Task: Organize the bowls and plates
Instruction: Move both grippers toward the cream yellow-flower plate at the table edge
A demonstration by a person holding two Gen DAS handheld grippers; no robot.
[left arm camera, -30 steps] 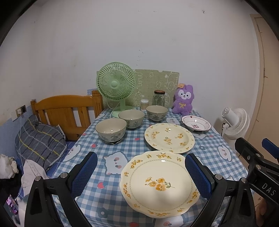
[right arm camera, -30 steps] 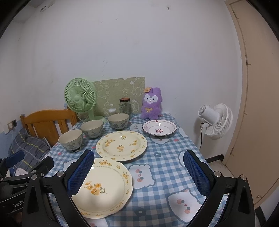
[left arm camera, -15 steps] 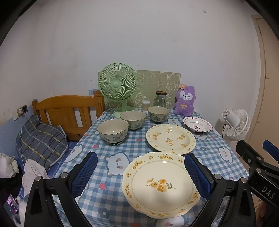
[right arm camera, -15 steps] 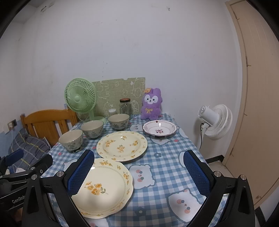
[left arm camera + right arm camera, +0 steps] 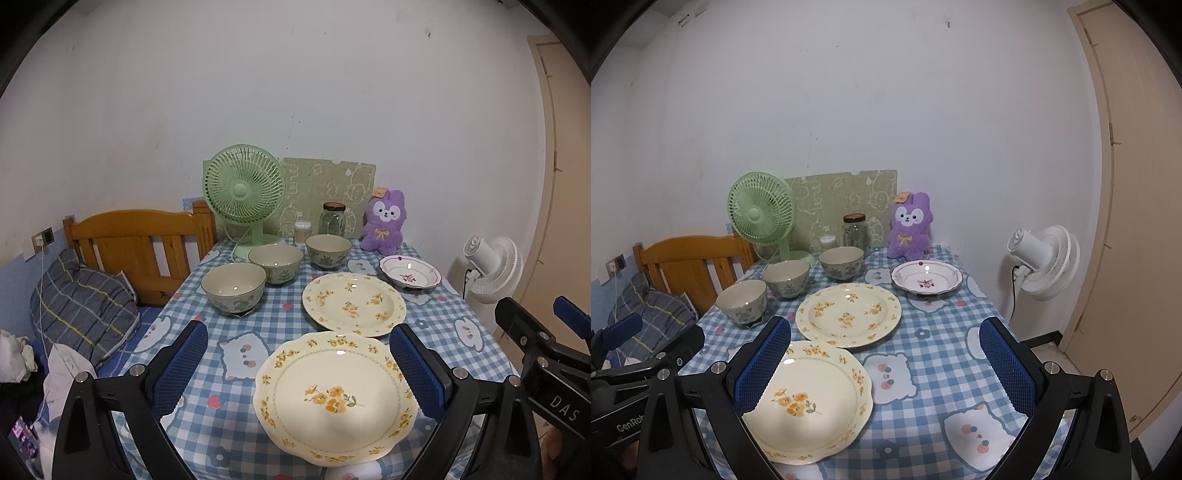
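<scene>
On the blue checked tablecloth point(image 5: 221, 435) lie two cream plates with yellow flowers: a near one point(image 5: 334, 397) point(image 5: 812, 400) and a far one point(image 5: 354, 303) point(image 5: 848, 314). A small white plate with a red motif point(image 5: 410, 276) point(image 5: 926, 281) sits at the back right. Three beige bowls point(image 5: 233, 287) point(image 5: 276, 262) point(image 5: 328, 250) stand in a curved row on the left. My left gripper point(image 5: 297, 369) hangs open above the near plate, holding nothing. Farther right, my right gripper point(image 5: 882, 369) is open and empty over the cloth.
At the table's back stand a green desk fan point(image 5: 243, 192), a glass jar point(image 5: 333, 218), a small pot of swabs point(image 5: 303, 230) and a purple plush toy point(image 5: 384, 227). A wooden bed frame point(image 5: 140, 236) with a pillow is left; a white floor fan point(image 5: 1043, 260) and a door point(image 5: 1137, 206) are right.
Both views have shifted slightly, with the table and dishes sitting a little lower and farther away. No dish has moved, and both grippers stay open.
</scene>
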